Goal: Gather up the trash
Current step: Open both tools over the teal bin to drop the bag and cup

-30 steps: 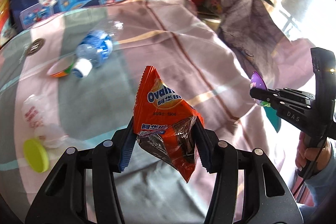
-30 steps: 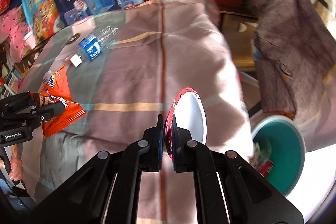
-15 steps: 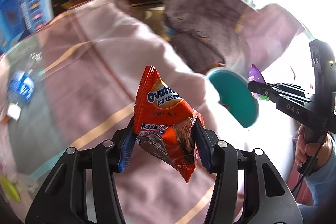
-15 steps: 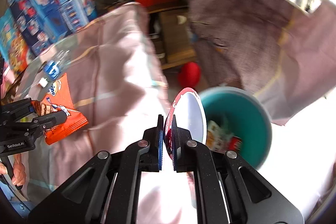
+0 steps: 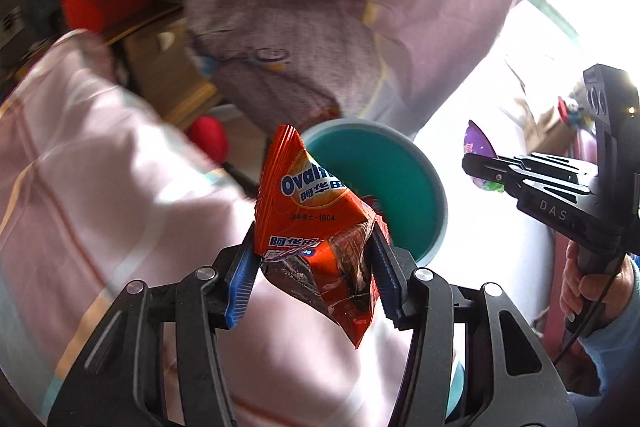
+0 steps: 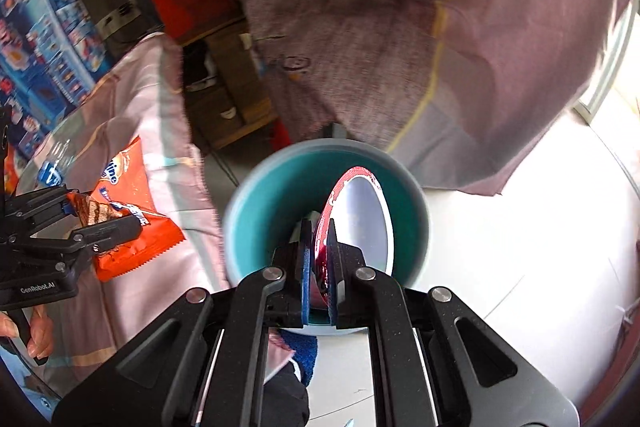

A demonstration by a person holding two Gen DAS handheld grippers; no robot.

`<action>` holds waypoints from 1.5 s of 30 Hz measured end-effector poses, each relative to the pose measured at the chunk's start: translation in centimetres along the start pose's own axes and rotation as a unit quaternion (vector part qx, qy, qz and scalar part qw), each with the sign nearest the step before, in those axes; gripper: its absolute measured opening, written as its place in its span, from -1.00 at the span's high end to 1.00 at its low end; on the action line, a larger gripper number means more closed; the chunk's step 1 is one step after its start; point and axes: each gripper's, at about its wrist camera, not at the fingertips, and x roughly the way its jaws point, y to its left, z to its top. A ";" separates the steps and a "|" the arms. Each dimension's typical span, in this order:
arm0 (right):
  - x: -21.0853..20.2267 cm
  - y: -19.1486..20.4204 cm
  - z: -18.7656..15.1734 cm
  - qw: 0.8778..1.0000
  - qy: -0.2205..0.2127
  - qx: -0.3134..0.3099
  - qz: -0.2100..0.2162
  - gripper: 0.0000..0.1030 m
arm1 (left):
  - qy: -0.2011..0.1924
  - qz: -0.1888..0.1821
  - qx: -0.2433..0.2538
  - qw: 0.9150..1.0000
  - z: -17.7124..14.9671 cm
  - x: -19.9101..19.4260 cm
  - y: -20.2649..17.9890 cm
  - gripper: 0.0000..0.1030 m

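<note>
My right tongs (image 6: 319, 263) pinched a foil lid (image 6: 356, 219) directly above the teal bin (image 6: 256, 211); left tongs (image 5: 316, 277) clamped the Ovaltine packet (image 5: 316, 223) beside its rim. I judged centring before releasing wisest.

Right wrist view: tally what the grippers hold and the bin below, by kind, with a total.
Orange snack packets: 1, the Ovaltine packet clamped in the left gripper.
Foil lids: 1, the round lid pinched in the right gripper.
Bins: 1, the teal bin under the lid.
Total: 3.
</note>
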 end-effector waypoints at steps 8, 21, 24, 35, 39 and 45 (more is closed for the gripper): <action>1.6 -1.9 -0.2 1.000 0.014 0.016 -0.007 0.87 | 0.038 -0.027 0.034 0.998 2.1 5.0 -2.7 -0.13; 3.2 -2.3 -0.1 0.999 0.026 0.018 -0.004 0.87 | 0.050 -0.009 0.014 0.999 2.4 6.7 -1.5 -0.73; 3.1 -2.1 -0.1 0.999 0.028 0.015 -0.004 0.87 | 0.047 -0.006 0.011 0.999 2.1 6.3 -1.1 -0.73; 3.8 -1.0 0.4 0.999 0.044 0.011 0.002 0.48 | 0.032 0.006 0.000 0.999 1.0 4.3 0.0 -0.77; 3.3 -0.3 0.5 0.999 0.034 0.006 -0.004 -0.01 | 0.029 0.008 -0.006 1.000 0.8 3.9 0.5 -0.78; 2.9 0.2 0.9 0.999 0.032 0.003 -0.007 -0.28 | 0.023 0.008 -0.017 1.000 0.3 3.1 1.2 -0.79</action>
